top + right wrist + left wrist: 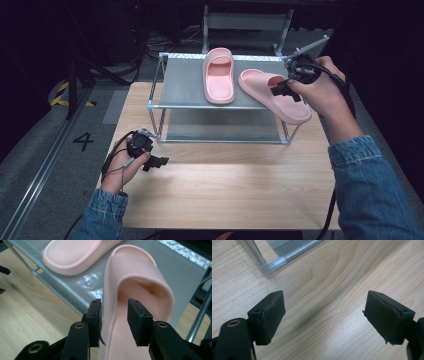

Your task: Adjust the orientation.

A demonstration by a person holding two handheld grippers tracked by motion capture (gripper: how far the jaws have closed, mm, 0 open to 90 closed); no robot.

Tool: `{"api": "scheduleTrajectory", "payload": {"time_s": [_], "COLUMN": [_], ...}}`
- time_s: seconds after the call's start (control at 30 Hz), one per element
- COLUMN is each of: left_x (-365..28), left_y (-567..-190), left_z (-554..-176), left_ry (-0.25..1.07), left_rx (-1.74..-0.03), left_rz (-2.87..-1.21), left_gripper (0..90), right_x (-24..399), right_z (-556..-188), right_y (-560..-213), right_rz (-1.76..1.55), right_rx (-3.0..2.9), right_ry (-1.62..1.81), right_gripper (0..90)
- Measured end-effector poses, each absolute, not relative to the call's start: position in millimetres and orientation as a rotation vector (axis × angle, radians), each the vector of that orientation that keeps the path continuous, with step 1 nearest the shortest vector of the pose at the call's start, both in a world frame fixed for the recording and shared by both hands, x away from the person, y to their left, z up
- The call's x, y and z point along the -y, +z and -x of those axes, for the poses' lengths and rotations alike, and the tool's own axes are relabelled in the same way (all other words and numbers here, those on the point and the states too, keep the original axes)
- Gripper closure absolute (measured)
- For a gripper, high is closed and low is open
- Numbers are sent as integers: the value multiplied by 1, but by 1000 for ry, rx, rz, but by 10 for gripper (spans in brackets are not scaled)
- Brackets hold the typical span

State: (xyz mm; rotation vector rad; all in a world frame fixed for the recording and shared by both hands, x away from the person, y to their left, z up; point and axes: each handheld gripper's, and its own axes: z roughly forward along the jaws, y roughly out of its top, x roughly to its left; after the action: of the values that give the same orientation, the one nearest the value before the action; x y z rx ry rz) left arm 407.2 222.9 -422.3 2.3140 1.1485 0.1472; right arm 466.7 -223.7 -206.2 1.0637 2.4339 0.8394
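Note:
Two pink slide slippers lie on the top of a metal shelf rack (200, 106). The left slipper (219, 75) lies straight, toe to the front. The right slipper (260, 84) lies at an angle, one end poking past the rack's front right corner. My right gripper (280, 90) is at that slipper's side. In the right gripper view the slipper's (140, 272) side wall stands between the pads of this gripper (113, 322), with a gap at the inner pad, so it is open. My left gripper (160, 162) rests low over the wooden table, open (324, 317) with nothing between its fingers.
The rack has a lower shelf (225, 127) and stands at the far side of the wooden table (225, 185). Its front left post (274, 263) is close ahead of my left gripper. A metal frame (245, 22) stands behind the table on the dark floor.

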Motion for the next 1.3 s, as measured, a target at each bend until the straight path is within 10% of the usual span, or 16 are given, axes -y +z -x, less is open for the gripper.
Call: {"api": "scheduleTrajectory", "payload": {"time_s": [0.47,0.8,1.3], "left_x": [-209,-210,-216], "left_y": [-411,-411,-411], "left_z": [-406,-406,-405], "left_ry": [160,165,168], "left_rx": [-1095,-1105,-1121], "left_rz": [-2331,-2329,-2315], "left_gripper": [175,175,175], "right_x": [269,299,290], "right_z": [-391,-390,-411], "right_y": [-220,-252,-263], "right_rz": [-1062,-1185,-1187], "right_rx": [-2428,-2432,-2476], "right_ry": [846,744,684], "right_gripper": [743,898,900]}}
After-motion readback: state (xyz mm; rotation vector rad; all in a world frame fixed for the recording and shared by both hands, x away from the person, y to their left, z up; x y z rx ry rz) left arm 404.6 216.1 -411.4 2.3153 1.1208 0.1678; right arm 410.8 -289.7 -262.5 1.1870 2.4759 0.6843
